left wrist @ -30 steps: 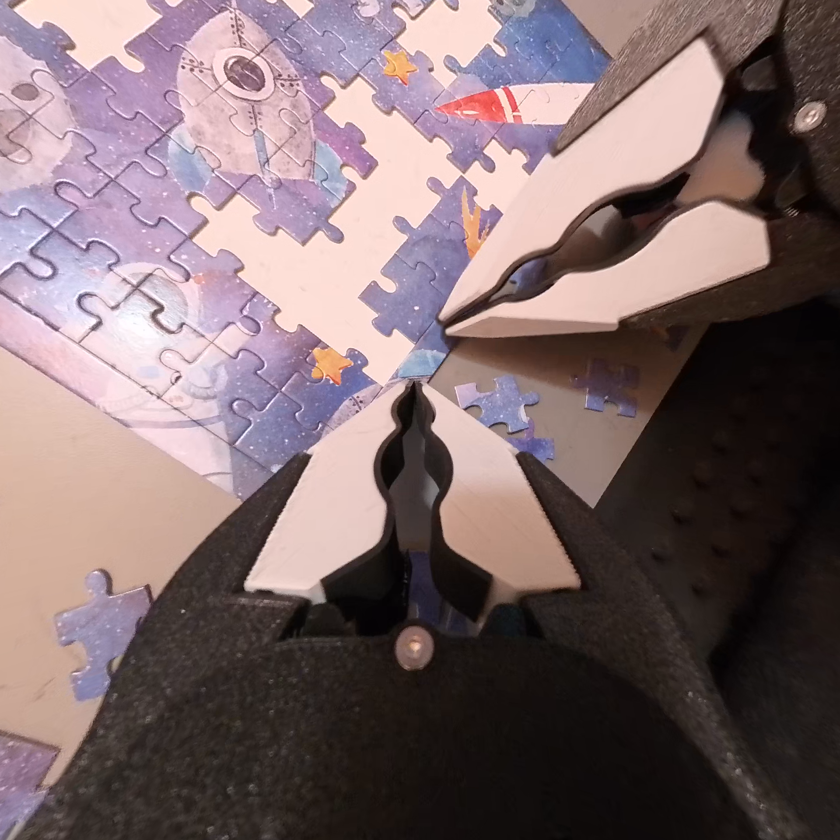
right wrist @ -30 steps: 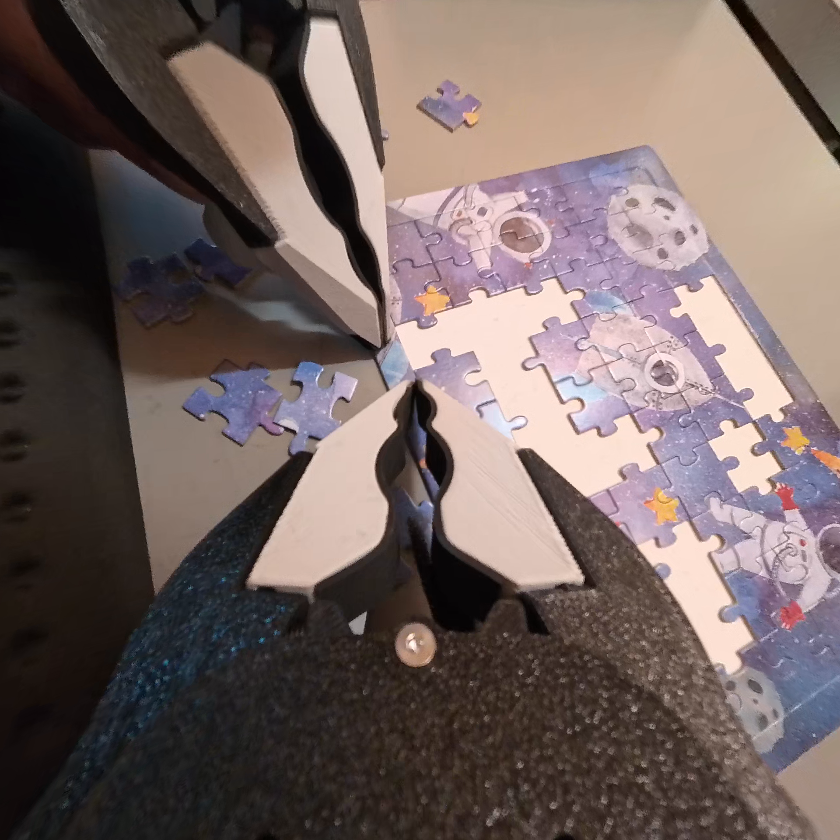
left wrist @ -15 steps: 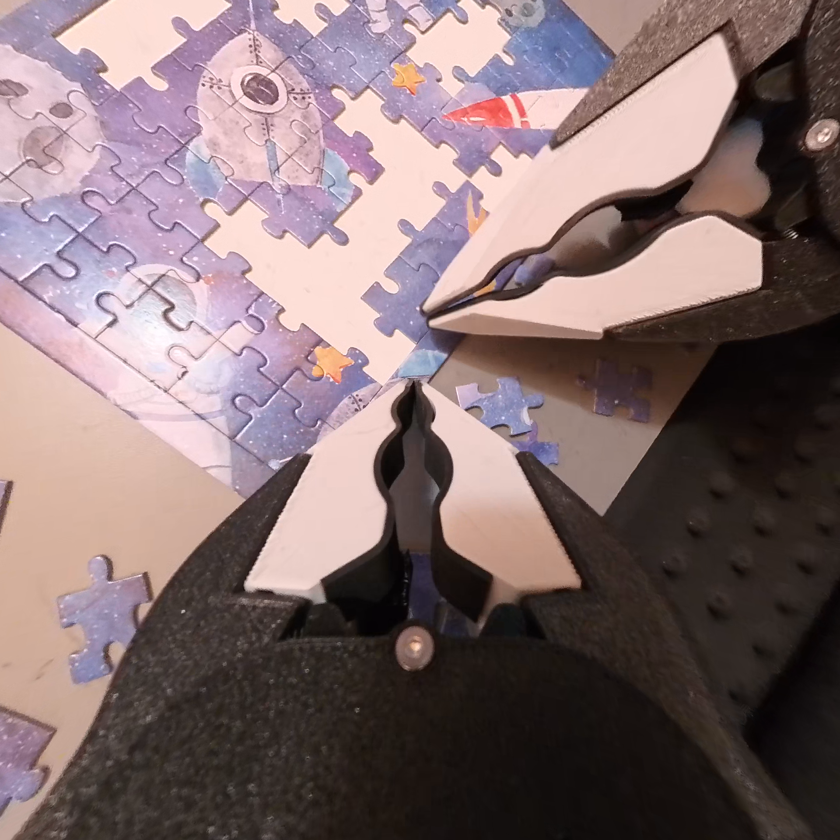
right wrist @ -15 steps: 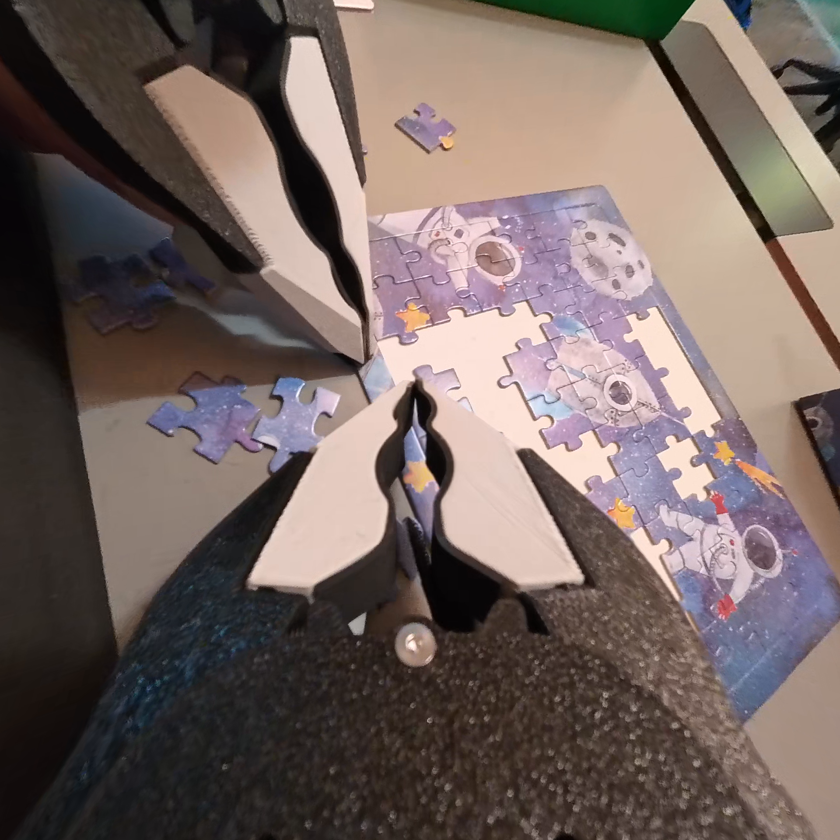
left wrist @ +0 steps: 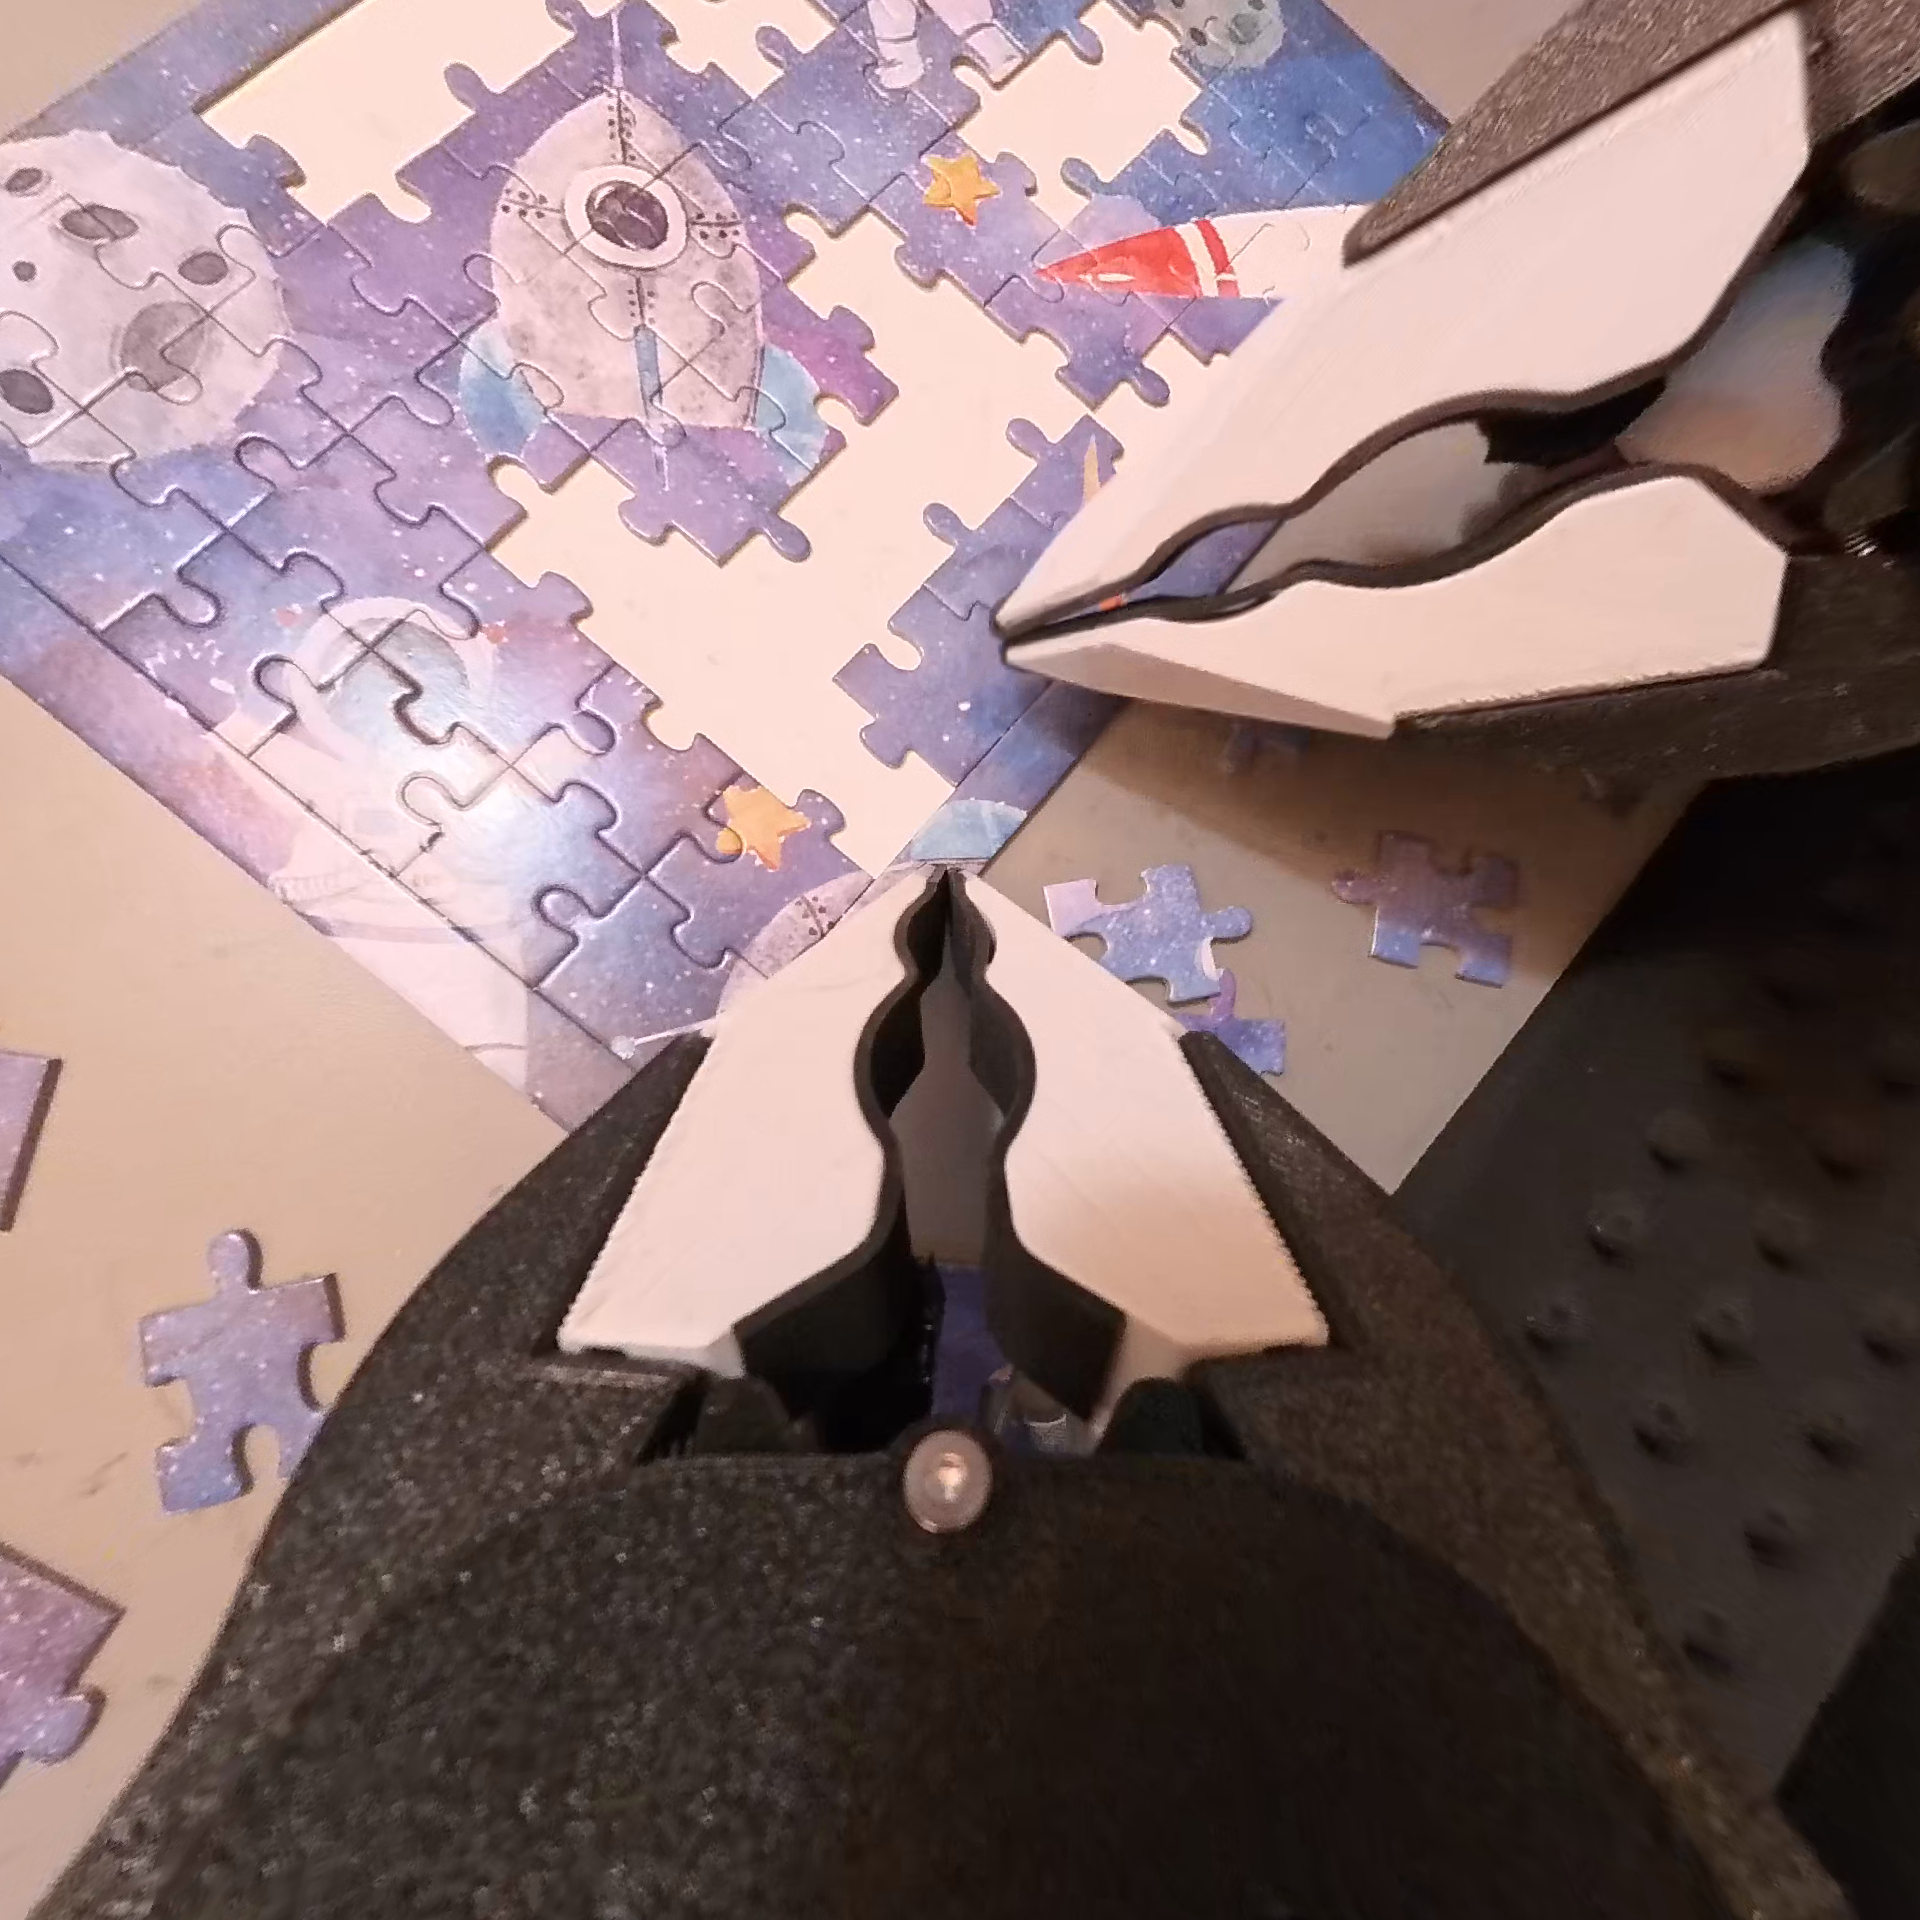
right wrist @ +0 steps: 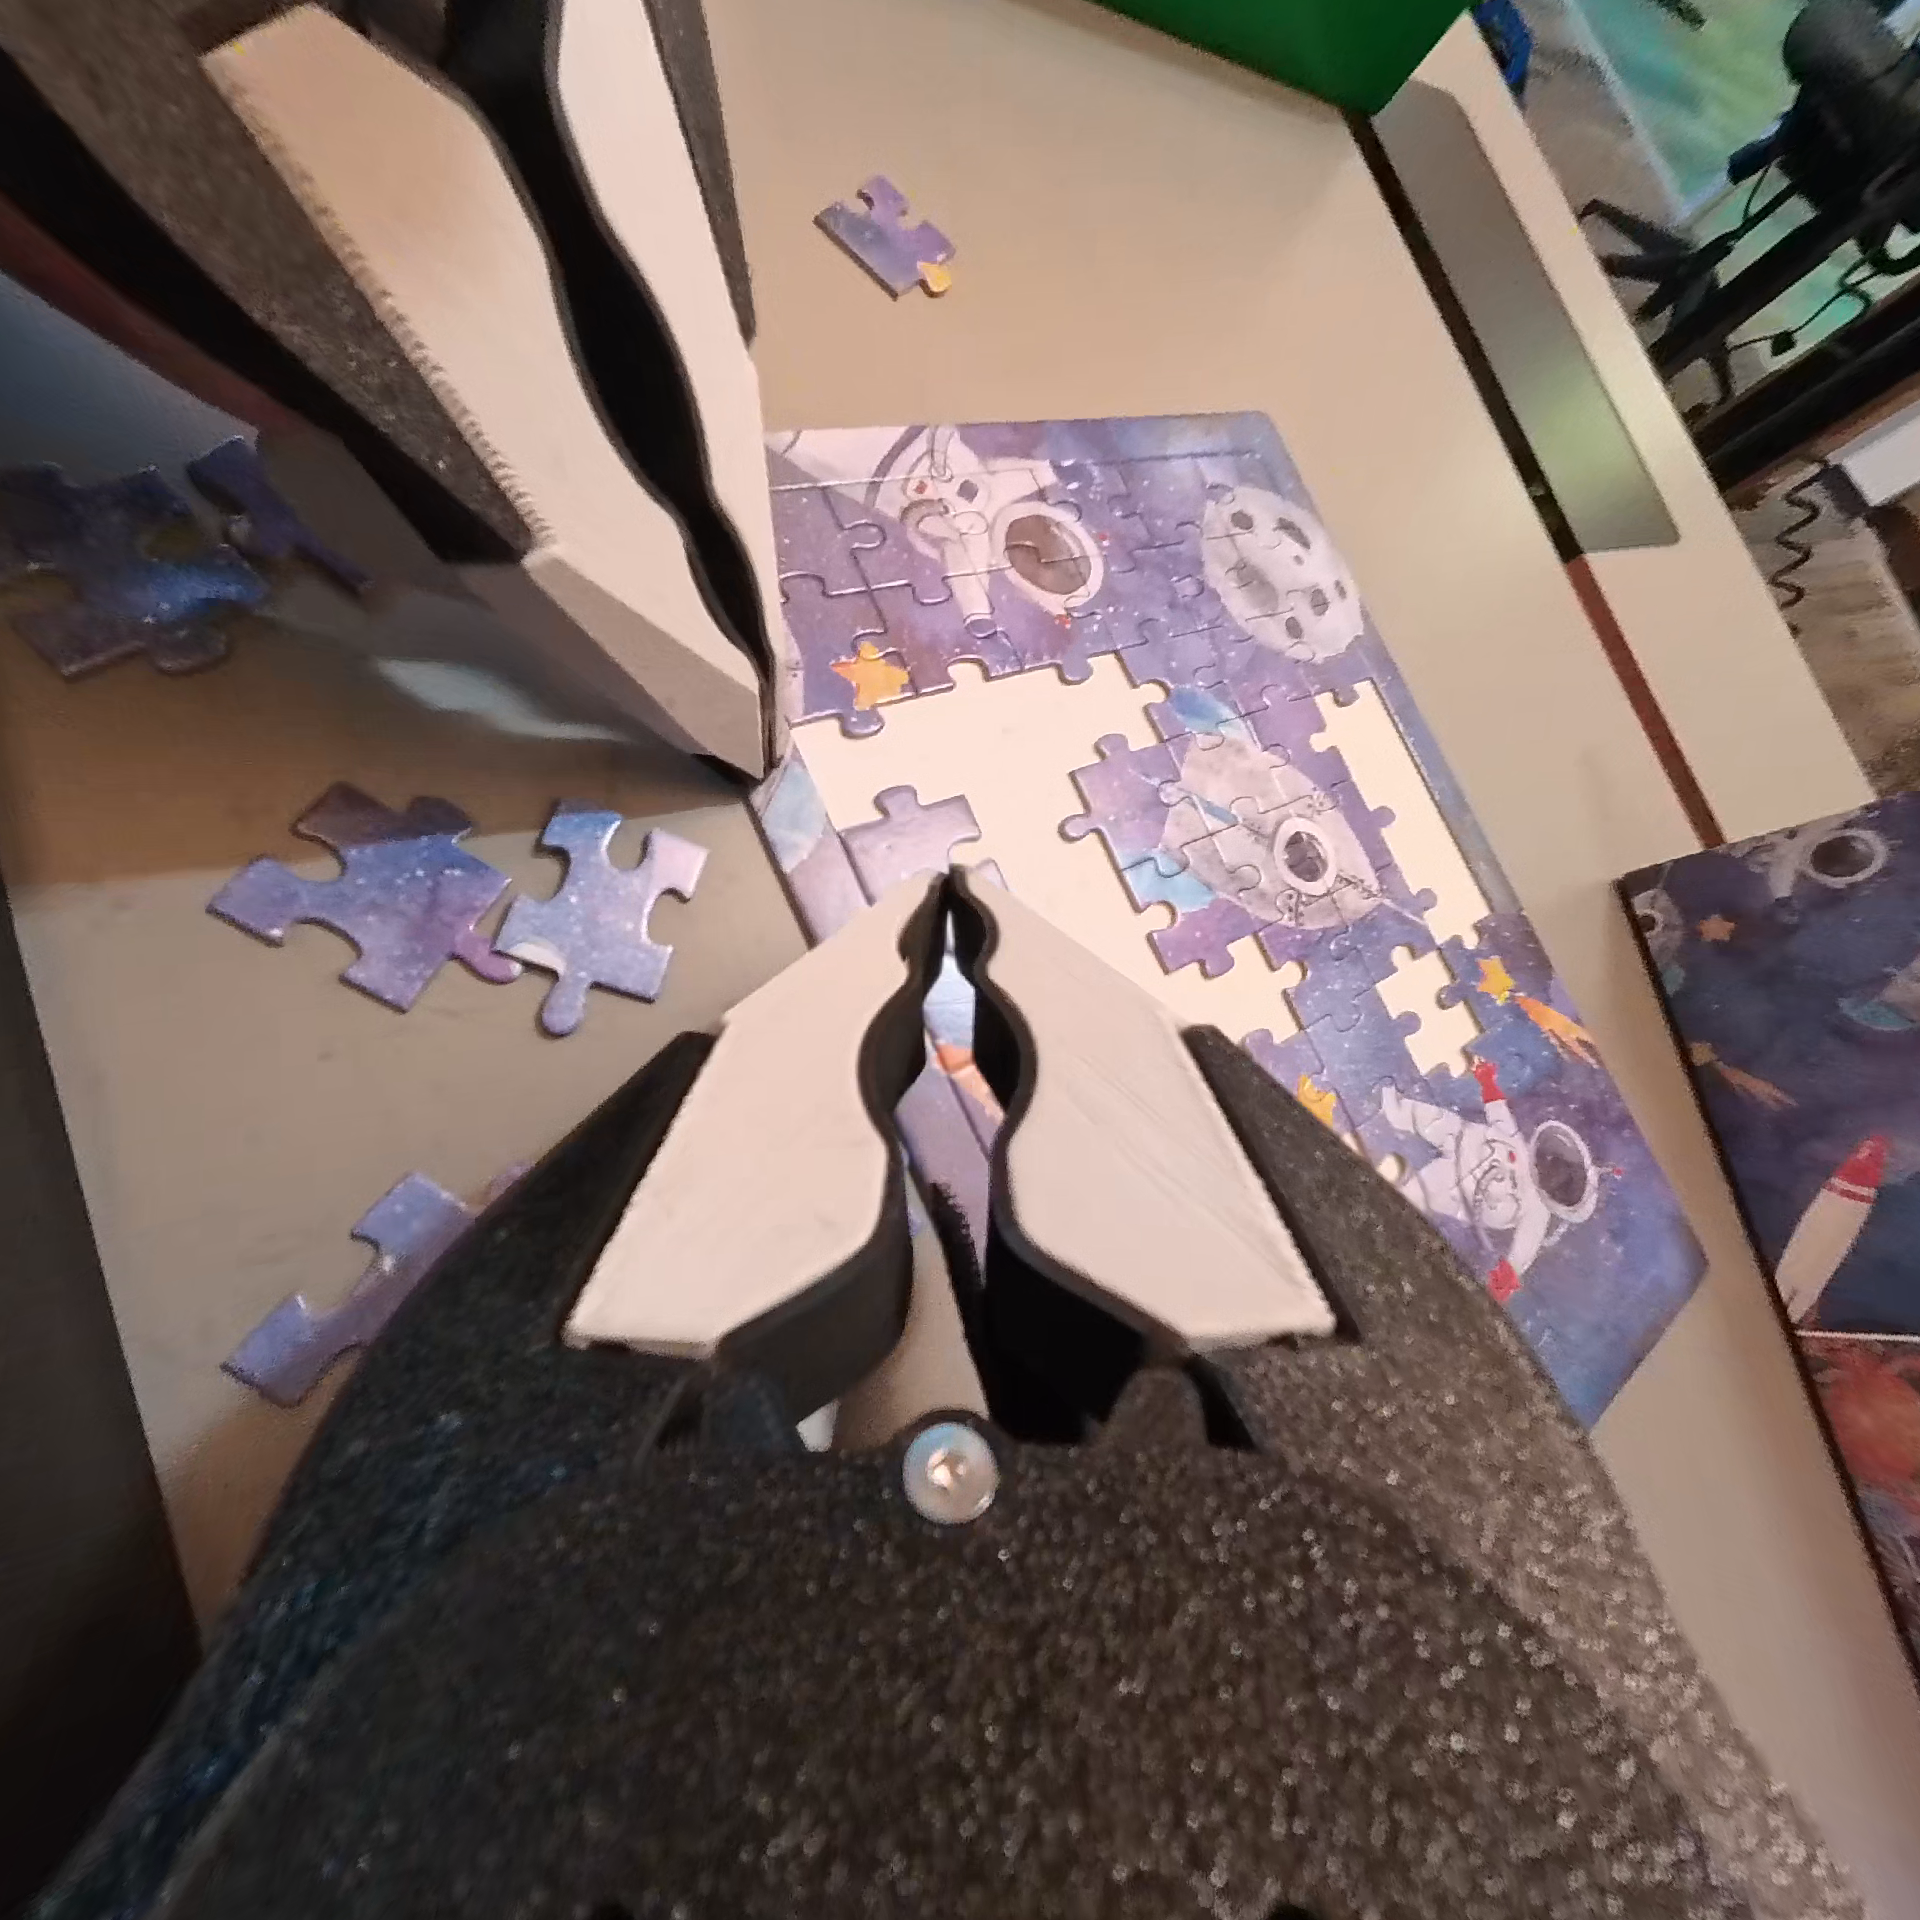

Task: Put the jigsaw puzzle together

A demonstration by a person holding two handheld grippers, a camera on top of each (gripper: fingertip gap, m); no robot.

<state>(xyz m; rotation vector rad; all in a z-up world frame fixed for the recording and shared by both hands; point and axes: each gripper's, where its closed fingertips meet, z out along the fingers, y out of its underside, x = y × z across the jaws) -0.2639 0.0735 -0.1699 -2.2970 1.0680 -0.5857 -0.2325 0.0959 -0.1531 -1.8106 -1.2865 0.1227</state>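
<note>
I'm keeping my left gripper [left wrist: 948, 878] pinched closed, empty as far as I can tell, at the near corner of the purple space-themed cardboard jigsaw puzzle [left wrist: 395, 582] lying flat on the beige table [left wrist: 156, 935]. My right gripper [right wrist: 951, 878] is nipping a thin flat puzzle piece [left wrist: 1127, 601] edge-on, just over the board. Loose star-speckled pieces [right wrist: 457, 914] are lying just beside it. I'm judging them light, stiff and slippery, best pinched by an edge

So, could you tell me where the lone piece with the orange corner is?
In the right wrist view, that lone piece lies on the table beyond the puzzle board's far edge.
</note>
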